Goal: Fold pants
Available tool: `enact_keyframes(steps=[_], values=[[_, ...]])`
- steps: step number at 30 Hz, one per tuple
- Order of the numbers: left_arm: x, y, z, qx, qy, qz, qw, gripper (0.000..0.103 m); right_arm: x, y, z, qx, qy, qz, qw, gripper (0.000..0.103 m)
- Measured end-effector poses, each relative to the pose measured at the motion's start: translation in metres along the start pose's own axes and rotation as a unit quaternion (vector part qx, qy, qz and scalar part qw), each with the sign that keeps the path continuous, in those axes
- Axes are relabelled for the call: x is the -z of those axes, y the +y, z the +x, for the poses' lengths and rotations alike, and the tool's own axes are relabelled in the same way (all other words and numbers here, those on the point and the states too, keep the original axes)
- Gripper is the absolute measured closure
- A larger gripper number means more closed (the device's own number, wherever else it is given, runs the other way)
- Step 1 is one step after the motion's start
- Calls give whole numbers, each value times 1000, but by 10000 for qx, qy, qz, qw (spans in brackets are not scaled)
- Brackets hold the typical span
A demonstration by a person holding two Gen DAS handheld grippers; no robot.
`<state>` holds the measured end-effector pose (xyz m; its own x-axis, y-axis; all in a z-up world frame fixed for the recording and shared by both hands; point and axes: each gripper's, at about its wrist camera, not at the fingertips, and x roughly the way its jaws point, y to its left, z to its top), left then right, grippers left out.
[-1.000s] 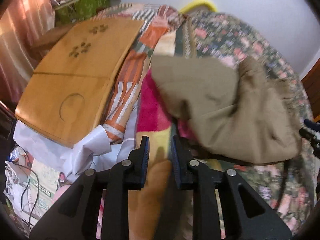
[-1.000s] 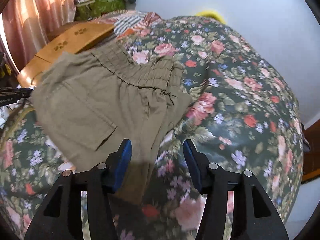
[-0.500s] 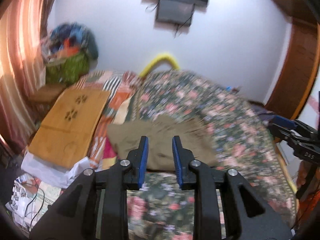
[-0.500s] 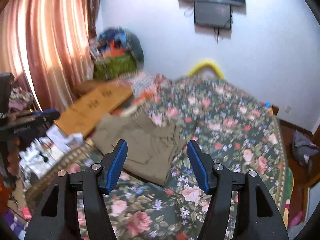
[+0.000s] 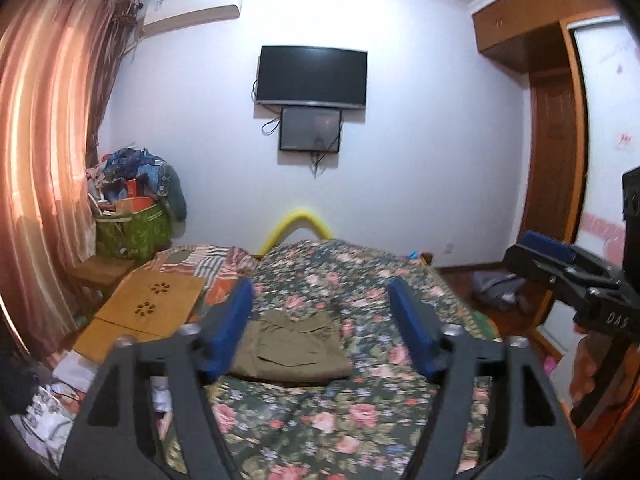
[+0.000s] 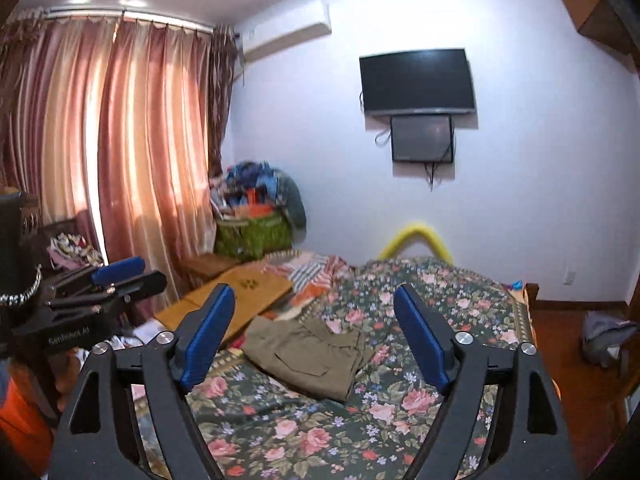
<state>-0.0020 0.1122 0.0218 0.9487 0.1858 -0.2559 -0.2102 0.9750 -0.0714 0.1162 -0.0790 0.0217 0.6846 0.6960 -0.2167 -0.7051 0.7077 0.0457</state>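
Blue pads line both pairs of tongs, and both stand wide apart with nothing between them. In the left wrist view the left tongs [image 5: 322, 328] fill the lower centre of the frame, raised well above the bed; in the right wrist view the right tongs [image 6: 314, 334] do the same. Each pair also shows at the edge of the other's view: the right tongs at the right edge of the left view, the left tongs at the left edge of the right view. They are level with each other and well apart. Held high and empty like this, they look drawn back from the work, which suggests the fold is judged finished, or that the person is checking the result.

Framed between the pads, just below frame centre in both views, lie the olive-khaki pants [image 5: 292, 346] [image 6: 310, 354], folded into a compact, roughly rectangular bundle with a flapped pocket on top. They rest flat on the floral bedspread [image 5: 360, 412] [image 6: 280, 432], near its left edge. The bundle's long axis appears to run from the lower frame toward the far wall. Its gathered, ribbed end, probably the waistband, points away toward the wall. One side looks slightly rumpled in the right view.

Left of the pants, a wooden lap desk [image 5: 152, 312] [image 6: 236, 296] lies on a striped blanket [image 5: 216, 264].
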Motion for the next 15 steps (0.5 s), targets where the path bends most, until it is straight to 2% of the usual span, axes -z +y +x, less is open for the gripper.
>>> enact_keyframes(steps=[2,4,6,8,10,15], values=[[3,-5,-15,-75,-128,25,9999,25,1,5,-10,50,-117,11,9999,18],[6,-8,-26,-186,-221,88,9995,19,3,9,-17,85,-200,13,9998,15],[8,-8,-35,-155,-256,35,9995,7,5,13,-22,119,-266,-20,9996,7],[8,-8,-42,-190,-336,7,9993,2,7,19,-28,132,-360,-68,9992,5],[11,-9,-50,-234,-389,28,9990,0,9,23,-32,177,-456,-86,9988,0],[15,-12,-58,-251,-399,118,9988,0,13,35,-35,400,-548,-154,9976,0]])
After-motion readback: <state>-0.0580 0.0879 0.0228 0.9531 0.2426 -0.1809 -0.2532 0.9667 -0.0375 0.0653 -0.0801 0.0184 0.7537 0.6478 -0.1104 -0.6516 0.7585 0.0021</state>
